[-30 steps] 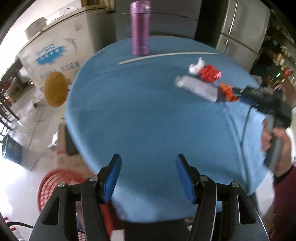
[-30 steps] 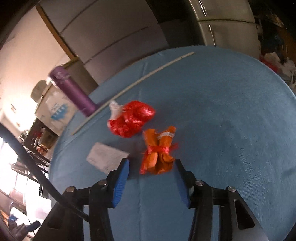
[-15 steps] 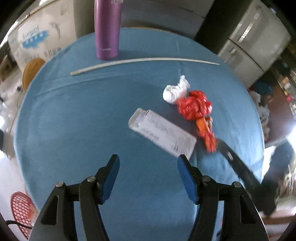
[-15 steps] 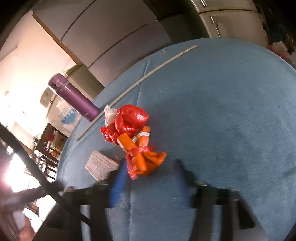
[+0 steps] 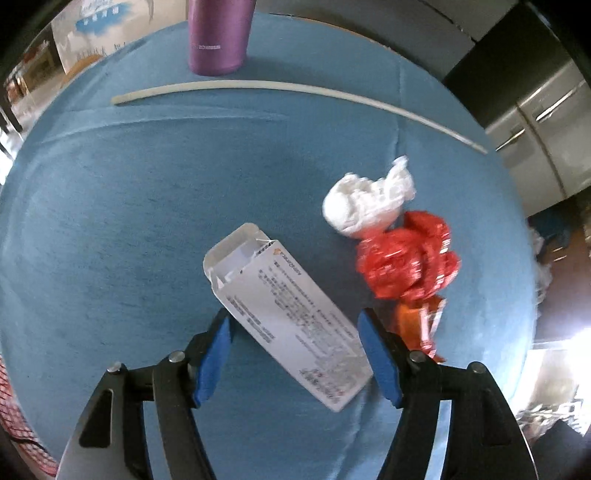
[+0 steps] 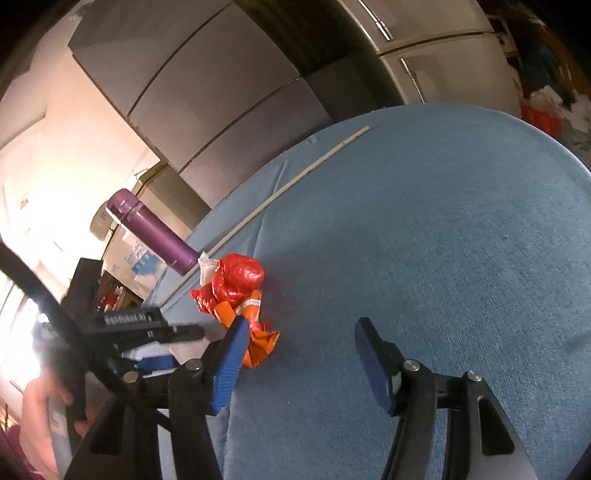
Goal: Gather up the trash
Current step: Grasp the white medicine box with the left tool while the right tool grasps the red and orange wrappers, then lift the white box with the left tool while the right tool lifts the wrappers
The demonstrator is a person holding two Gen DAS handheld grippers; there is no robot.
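Observation:
A flat white carton (image 5: 288,314) with printed text lies on the blue round table (image 5: 110,221). My left gripper (image 5: 295,350) is open and straddles the carton's near half. To the right lie a crumpled white tissue (image 5: 369,199), a red crumpled wrapper (image 5: 406,258) and an orange wrapper (image 5: 417,325). In the right wrist view my right gripper (image 6: 299,354) is open over bare cloth. The orange wrapper (image 6: 258,339) sits just beyond its left finger, with the red wrapper (image 6: 232,280) behind it. The left gripper (image 6: 147,325) shows at the left.
A purple flask (image 5: 218,33) stands at the table's far side, also in the right wrist view (image 6: 155,232). A long white stick (image 5: 295,90) lies in front of it. A red basket (image 5: 14,417) sits on the floor at the left. Grey fridges (image 6: 443,55) stand behind.
My left gripper has moved forward over the table until its fingers straddle the white carton. My right gripper has drawn back and to the right, off the orange wrapper.

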